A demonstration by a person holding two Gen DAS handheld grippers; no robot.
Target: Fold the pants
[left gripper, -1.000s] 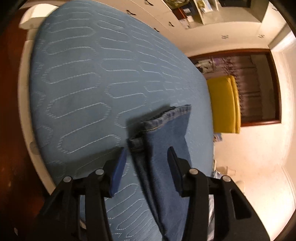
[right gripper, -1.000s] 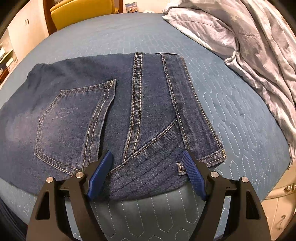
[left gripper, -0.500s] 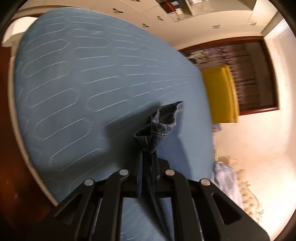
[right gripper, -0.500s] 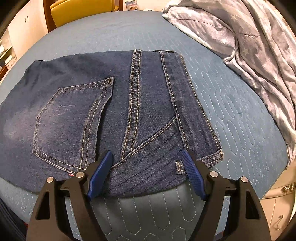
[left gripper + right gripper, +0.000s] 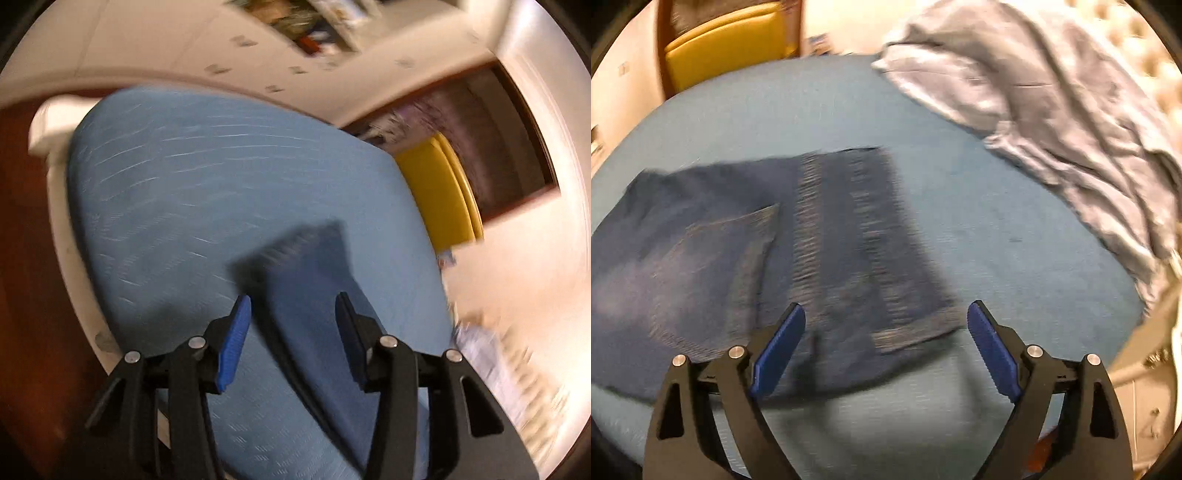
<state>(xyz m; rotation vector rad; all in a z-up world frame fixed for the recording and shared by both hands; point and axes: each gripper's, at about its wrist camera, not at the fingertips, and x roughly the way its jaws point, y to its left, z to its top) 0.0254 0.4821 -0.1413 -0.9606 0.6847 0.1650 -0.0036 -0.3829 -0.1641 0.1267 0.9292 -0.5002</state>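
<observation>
Dark blue jeans lie flat on a blue quilted bed (image 5: 979,229). In the right wrist view the waist and seat of the jeans (image 5: 820,236) show, back pocket up. My right gripper (image 5: 886,347) is open and empty, just above the near waist edge. In the left wrist view a leg end of the jeans (image 5: 306,273) lies on the bed (image 5: 192,192). My left gripper (image 5: 293,328) is open and empty, with the leg below and between its fingers. Both views are motion-blurred.
A crumpled grey duvet (image 5: 1052,110) lies on the bed at the right. A yellow chair (image 5: 727,40) stands beyond the bed, also in the left wrist view (image 5: 439,195). White cupboards (image 5: 221,55) line the far wall. The bed edge (image 5: 59,236) drops off at left.
My left gripper was shut on the leg end half a second ago; now it is open, and the leg lies on the bed. My right gripper stayed open and has pulled back and up.
</observation>
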